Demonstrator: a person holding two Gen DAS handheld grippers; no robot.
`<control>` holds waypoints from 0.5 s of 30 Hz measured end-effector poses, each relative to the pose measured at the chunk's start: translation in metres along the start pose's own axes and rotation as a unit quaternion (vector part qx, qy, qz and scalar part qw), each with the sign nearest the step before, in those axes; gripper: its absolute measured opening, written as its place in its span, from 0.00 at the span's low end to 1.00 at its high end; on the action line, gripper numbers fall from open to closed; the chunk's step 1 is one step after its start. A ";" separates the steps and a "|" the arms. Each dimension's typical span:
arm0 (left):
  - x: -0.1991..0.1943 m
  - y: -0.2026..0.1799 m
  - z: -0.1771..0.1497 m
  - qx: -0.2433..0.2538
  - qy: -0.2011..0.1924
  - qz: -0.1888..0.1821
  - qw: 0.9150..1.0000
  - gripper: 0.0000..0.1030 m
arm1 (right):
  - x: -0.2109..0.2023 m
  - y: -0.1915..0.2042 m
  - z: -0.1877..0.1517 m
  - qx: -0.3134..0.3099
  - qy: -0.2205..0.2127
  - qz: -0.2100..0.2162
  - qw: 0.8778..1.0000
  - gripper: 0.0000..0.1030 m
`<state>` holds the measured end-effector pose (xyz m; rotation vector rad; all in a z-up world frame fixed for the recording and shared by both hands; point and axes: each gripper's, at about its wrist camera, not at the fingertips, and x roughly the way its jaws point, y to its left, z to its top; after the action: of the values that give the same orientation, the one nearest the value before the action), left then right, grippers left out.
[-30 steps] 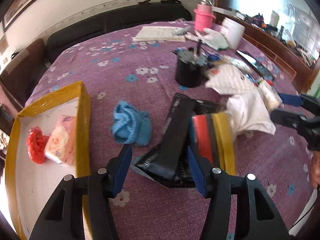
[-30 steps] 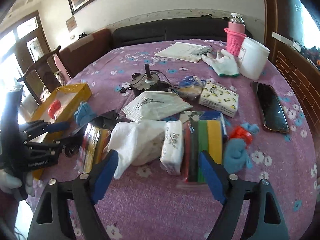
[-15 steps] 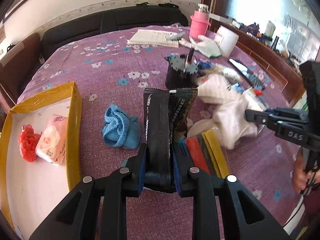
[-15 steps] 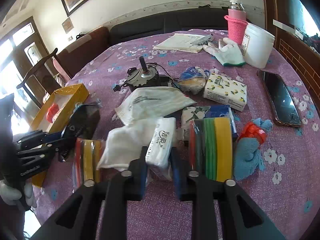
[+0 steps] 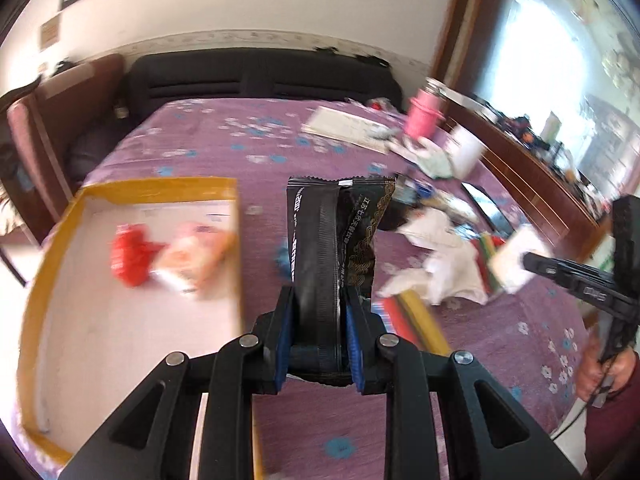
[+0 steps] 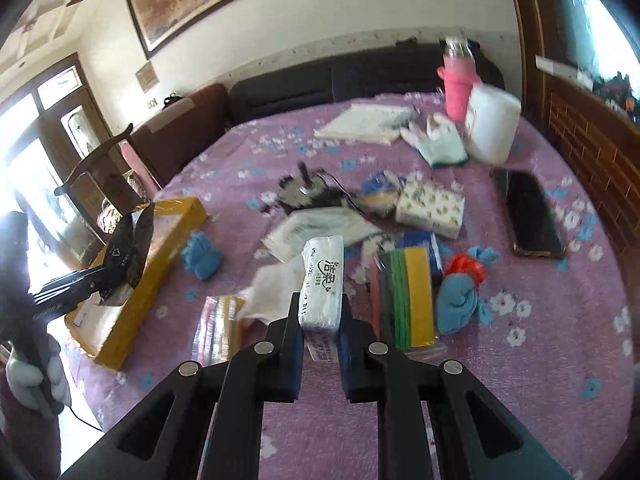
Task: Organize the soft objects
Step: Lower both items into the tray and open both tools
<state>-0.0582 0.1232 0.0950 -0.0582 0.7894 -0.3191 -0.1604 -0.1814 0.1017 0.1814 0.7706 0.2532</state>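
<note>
Both tools have closed and lifted since a second ago. Left tool [image 5: 318, 316] clamps a black pouch [image 5: 332, 240] upright, raised beside the yellow box [image 5: 236, 240]; the box's contents are blurred. Right tool [image 6: 320, 336] pinches a white tissue pack [image 6: 322, 280] clear of the purple worktop [image 6: 540, 340]. A blue cloth [image 6: 200, 256] lies near the box.
</note>
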 end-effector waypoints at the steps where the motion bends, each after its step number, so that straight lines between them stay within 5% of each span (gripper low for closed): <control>1: -0.005 0.012 -0.001 -0.009 -0.002 0.013 1.000 0.22 | -0.005 0.007 0.002 -0.007 -0.004 0.004 1.000 0.15; 10: -0.006 0.124 -0.009 -0.106 0.032 0.093 0.989 0.22 | 0.015 0.089 0.015 -0.056 0.027 0.082 0.995 0.15; 15: 0.023 0.172 -0.004 -0.159 0.065 0.100 0.980 0.22 | 0.056 0.153 0.027 -0.084 0.064 0.125 0.987 0.15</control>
<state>-0.0006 0.2800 0.0470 -0.2596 0.9622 -0.0040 -0.1276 -0.0212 0.1224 0.1037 0.8495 0.5708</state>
